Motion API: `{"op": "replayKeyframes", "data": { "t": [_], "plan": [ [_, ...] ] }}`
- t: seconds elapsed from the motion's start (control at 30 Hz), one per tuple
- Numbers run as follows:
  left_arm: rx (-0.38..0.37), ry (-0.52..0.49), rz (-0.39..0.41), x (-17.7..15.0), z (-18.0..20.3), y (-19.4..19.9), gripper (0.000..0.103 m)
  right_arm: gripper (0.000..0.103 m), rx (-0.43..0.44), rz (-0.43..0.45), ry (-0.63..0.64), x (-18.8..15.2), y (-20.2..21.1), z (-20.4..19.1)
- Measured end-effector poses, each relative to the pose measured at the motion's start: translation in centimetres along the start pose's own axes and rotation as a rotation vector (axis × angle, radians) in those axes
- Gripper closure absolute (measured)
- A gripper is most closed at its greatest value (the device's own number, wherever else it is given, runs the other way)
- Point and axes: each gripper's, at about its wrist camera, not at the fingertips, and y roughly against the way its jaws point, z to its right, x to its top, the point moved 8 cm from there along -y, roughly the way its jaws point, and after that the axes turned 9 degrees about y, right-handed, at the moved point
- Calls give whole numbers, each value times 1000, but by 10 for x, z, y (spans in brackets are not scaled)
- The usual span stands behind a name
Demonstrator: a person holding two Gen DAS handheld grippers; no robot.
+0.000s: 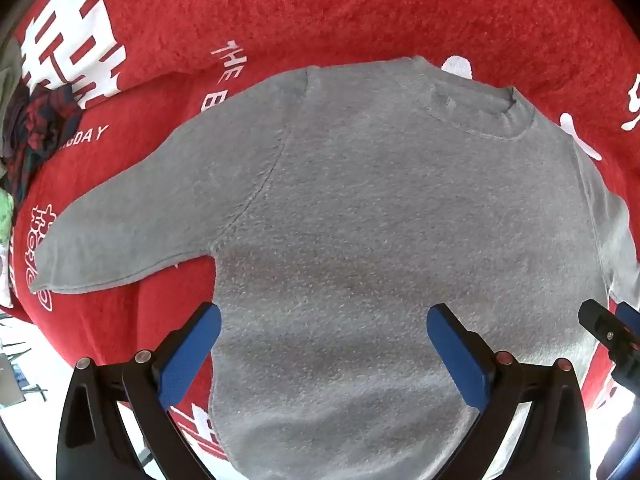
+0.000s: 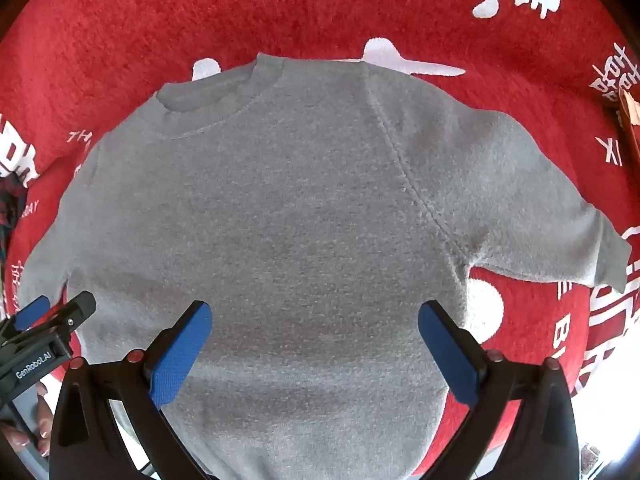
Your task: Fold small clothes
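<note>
Left gripper (image 1: 324, 320) and right gripper (image 2: 315, 318) side by side, pointing down, jaws spread wide, gripping nothing. Directly beneath and beyond both, grey sweatshirt (image 1: 360, 208) spread flat, front up, on red blanket (image 1: 320, 12) with white lettering. Sleeves out to either side, collar (image 2: 208, 96) at far end.

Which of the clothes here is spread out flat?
The grey sweatshirt, sleeves out on the red blanket; the dark red-patterned garment lies crumpled beside it.
</note>
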Motion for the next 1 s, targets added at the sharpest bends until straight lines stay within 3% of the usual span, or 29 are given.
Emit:
{"op": "replayKeyframes", "data": {
  "t": [1.0],
  "plan": [
    [0,-3,6,-2,-6,0,0,0,-7,10,18,-3,1,-8]
  ]
}}
